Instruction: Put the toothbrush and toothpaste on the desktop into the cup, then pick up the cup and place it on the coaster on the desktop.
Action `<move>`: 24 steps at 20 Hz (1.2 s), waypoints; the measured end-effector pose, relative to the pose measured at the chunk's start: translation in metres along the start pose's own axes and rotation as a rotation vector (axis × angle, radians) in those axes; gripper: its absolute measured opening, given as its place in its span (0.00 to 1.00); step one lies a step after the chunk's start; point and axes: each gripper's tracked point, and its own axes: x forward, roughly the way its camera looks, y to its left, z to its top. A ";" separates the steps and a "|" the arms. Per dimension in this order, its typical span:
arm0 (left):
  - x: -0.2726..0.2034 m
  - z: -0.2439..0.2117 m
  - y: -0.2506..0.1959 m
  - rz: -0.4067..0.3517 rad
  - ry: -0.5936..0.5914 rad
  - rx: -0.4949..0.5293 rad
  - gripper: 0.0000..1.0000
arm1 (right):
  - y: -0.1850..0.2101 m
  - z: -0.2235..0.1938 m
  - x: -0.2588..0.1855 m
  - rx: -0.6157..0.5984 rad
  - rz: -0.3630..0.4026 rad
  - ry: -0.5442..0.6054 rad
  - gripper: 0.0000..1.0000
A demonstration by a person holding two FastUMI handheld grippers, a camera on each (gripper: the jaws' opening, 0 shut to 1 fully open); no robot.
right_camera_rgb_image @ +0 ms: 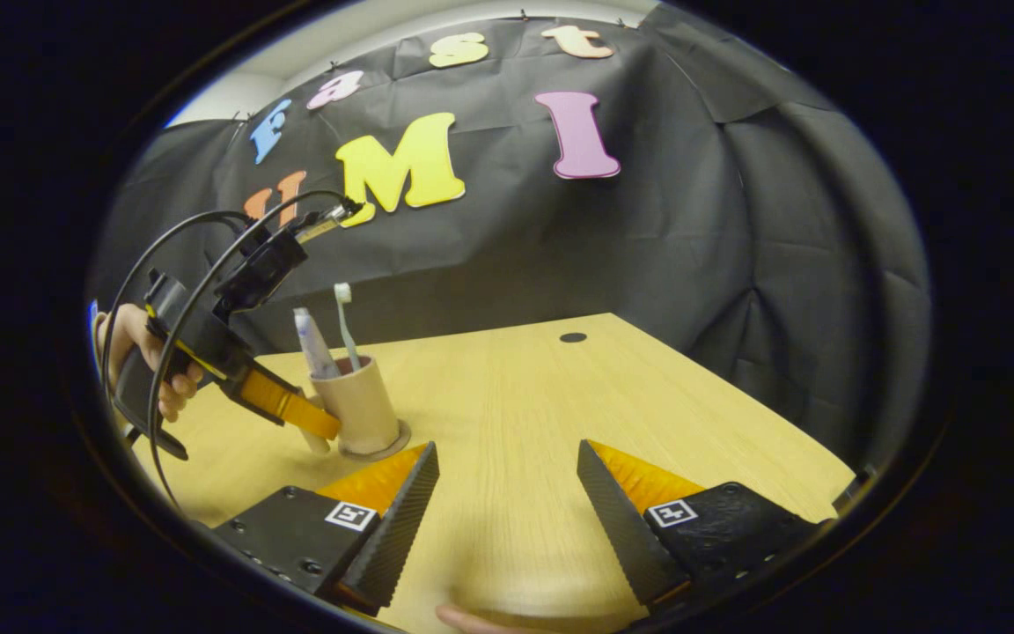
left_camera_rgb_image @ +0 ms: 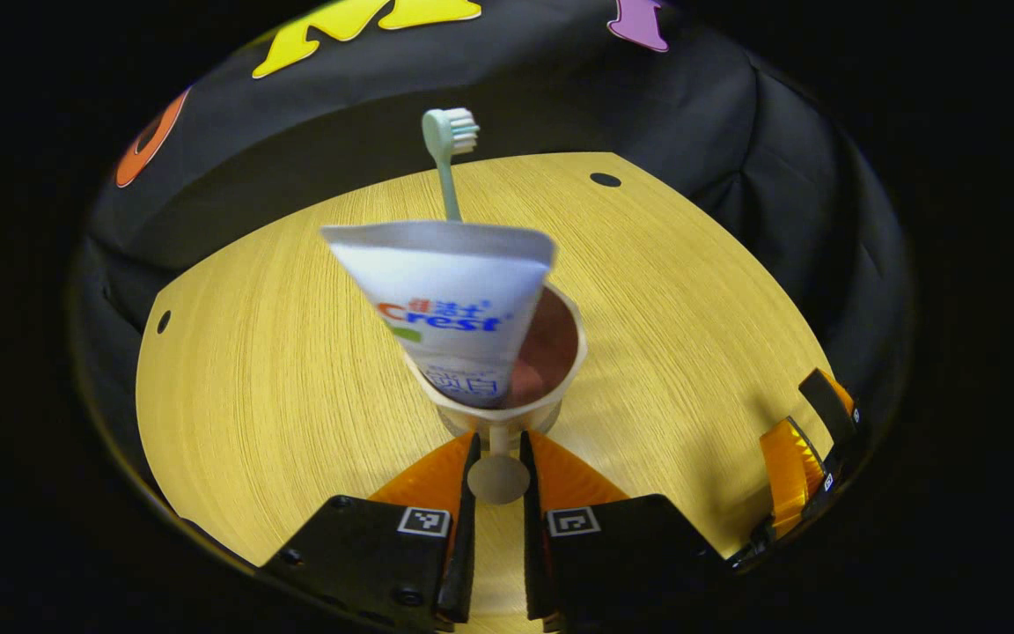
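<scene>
Two things stand in the cup (left_camera_rgb_image: 525, 370): the toothpaste (left_camera_rgb_image: 450, 304) tube, leaning with its flat crimped end up, and the toothbrush (left_camera_rgb_image: 447, 150) behind it, bristles at the top. In the left gripper view the left gripper (left_camera_rgb_image: 498, 480) has its fingers drawn narrow around the cup's handle (left_camera_rgb_image: 498, 471), close on both sides — whether both actually press on it I cannot tell. Beyond the cup the wooden worktop (left_camera_rgb_image: 278, 352) runs back to the black cloth wall (left_camera_rgb_image: 560, 97).

In the right gripper view the cup (right_camera_rgb_image: 357, 405) sits on a round coaster (right_camera_rgb_image: 388, 446) at the left of the worktop (right_camera_rgb_image: 560, 396), with the toothpaste (right_camera_rgb_image: 312, 343) and toothbrush (right_camera_rgb_image: 345, 321) sticking up out of it. A hand (right_camera_rgb_image: 150, 361) holds the left gripper (right_camera_rgb_image: 318, 431) against the cup's near side. The right gripper (right_camera_rgb_image: 507, 493) hovers well apart from the cup — fingers spread wide, with bare wood between them.
</scene>
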 end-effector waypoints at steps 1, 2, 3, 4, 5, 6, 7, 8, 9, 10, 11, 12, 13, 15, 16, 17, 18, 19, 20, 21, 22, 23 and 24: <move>-0.007 0.004 0.000 0.003 -0.016 0.007 0.28 | 0.001 -0.001 0.000 0.001 0.002 0.003 0.93; -0.012 0.009 0.001 0.008 -0.038 0.016 0.31 | 0.002 -0.002 0.000 0.000 0.004 0.007 0.93; -0.018 0.015 0.001 0.010 -0.063 0.024 0.33 | 0.003 -0.003 0.001 -0.002 0.006 0.009 0.96; -0.023 0.019 0.001 0.011 -0.080 0.029 0.37 | 0.006 -0.003 -0.001 -0.004 0.007 0.011 0.96; -0.028 0.021 -0.001 0.003 -0.090 0.023 0.42 | 0.008 -0.004 -0.002 -0.008 0.009 0.010 0.96; -0.036 0.009 -0.008 -0.021 -0.099 0.003 0.52 | 0.011 -0.003 -0.003 -0.013 0.009 0.008 0.96; -0.036 0.015 -0.011 -0.045 -0.119 -0.027 0.63 | 0.013 -0.001 -0.005 -0.021 0.007 0.006 0.96; -0.040 0.013 -0.011 -0.053 -0.137 -0.052 0.60 | 0.014 0.000 -0.006 -0.031 0.001 0.000 0.96; -0.045 0.009 -0.007 -0.045 -0.158 -0.054 0.61 | 0.016 0.001 -0.008 -0.045 -0.009 -0.006 0.96; -0.049 0.005 0.002 -0.020 -0.188 -0.043 0.70 | 0.018 0.002 -0.010 -0.058 -0.015 -0.009 0.96; -0.053 0.005 0.010 0.013 -0.223 -0.027 0.70 | 0.022 0.005 -0.014 -0.067 -0.017 -0.015 0.93; -0.060 0.004 0.017 0.036 -0.263 -0.021 0.63 | 0.026 0.009 -0.018 -0.074 -0.017 -0.026 0.96; -0.068 0.005 0.021 0.047 -0.304 -0.034 0.70 | 0.031 0.015 -0.023 -0.081 -0.013 -0.040 0.96; -0.092 0.011 0.033 0.079 -0.404 -0.063 0.65 | 0.042 0.031 -0.030 -0.089 -0.007 -0.070 0.96; -0.108 0.016 0.042 0.098 -0.459 -0.075 0.66 | 0.047 0.040 -0.033 -0.090 -0.002 -0.086 0.93; -0.124 0.021 0.051 0.115 -0.511 -0.080 0.66 | 0.052 0.050 -0.037 -0.089 0.008 -0.102 0.92; -0.142 0.027 0.059 0.133 -0.564 -0.081 0.78 | 0.058 0.061 -0.040 -0.089 0.016 -0.121 0.96; -0.157 0.034 0.068 0.157 -0.607 -0.080 0.83 | 0.061 0.074 -0.042 -0.093 0.016 -0.141 0.95; -0.162 0.038 0.073 0.186 -0.647 -0.078 0.89 | 0.062 0.086 -0.043 -0.098 0.013 -0.164 0.95; -0.174 0.045 0.081 0.211 -0.683 -0.074 0.89 | 0.065 0.098 -0.045 -0.107 0.012 -0.183 0.95; -0.184 0.047 0.084 0.238 -0.720 -0.068 0.90 | 0.067 0.110 -0.046 -0.117 0.012 -0.205 0.95; -0.198 0.054 0.087 0.261 -0.756 -0.053 0.90 | 0.068 0.122 -0.047 -0.128 0.011 -0.229 0.95; -0.213 0.059 0.085 0.291 -0.795 -0.029 0.90 | 0.068 0.131 -0.047 -0.138 0.006 -0.248 0.92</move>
